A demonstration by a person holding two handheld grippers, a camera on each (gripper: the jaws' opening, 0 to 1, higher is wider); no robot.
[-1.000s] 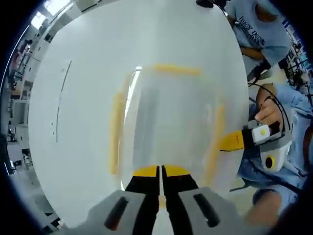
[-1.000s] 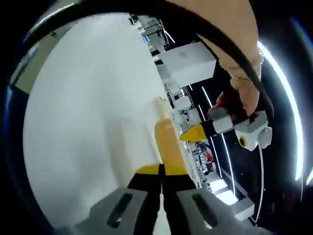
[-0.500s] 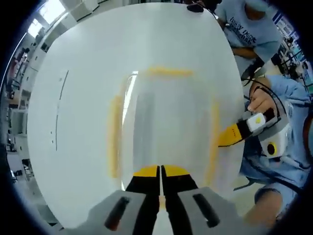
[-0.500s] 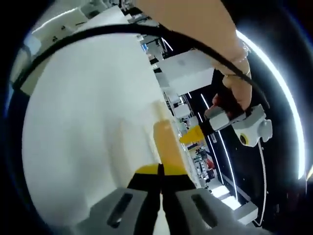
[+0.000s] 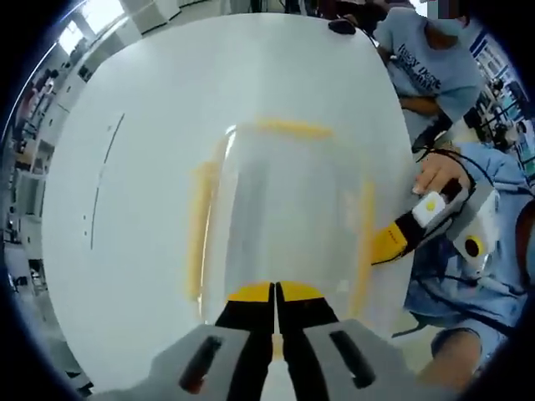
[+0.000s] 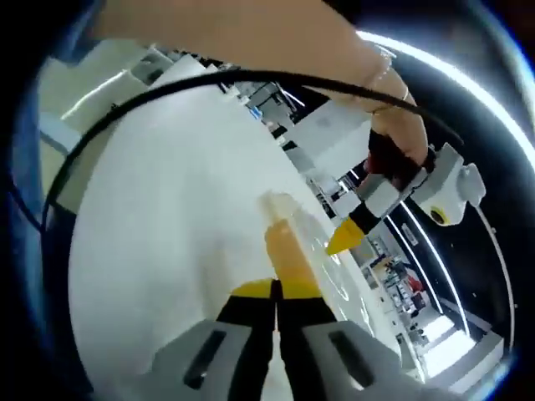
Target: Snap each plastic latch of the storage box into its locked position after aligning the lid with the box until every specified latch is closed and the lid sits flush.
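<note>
- In the left gripper view, the left gripper (image 5: 274, 294) has its 2 jaws pressed together with nothing between them, tips at the near edge of the lid (image 5: 284, 209).
- The clear storage box (image 5: 219, 251) sits on the white tabletop (image 5: 134, 167), nearer its right edge than its left, lid on top.
- 4 yellow latches show in a blur: 1 on the left side (image 5: 199, 225), 1 on the right side (image 5: 364, 242), 1 at the far end (image 5: 288, 128), 1 under the left gripper's tips.
- The right gripper (image 5: 386, 244) comes in from the right, its yellow tips closed and touching the right latch.
- In the right gripper view, the right gripper (image 6: 275, 290) is shut, resting against a yellow latch (image 6: 287, 251); the left gripper (image 6: 343, 239) shows beyond, tips together.
- A person in a grey shirt (image 5: 435, 58) sits past the tabletop's far right corner.
</note>
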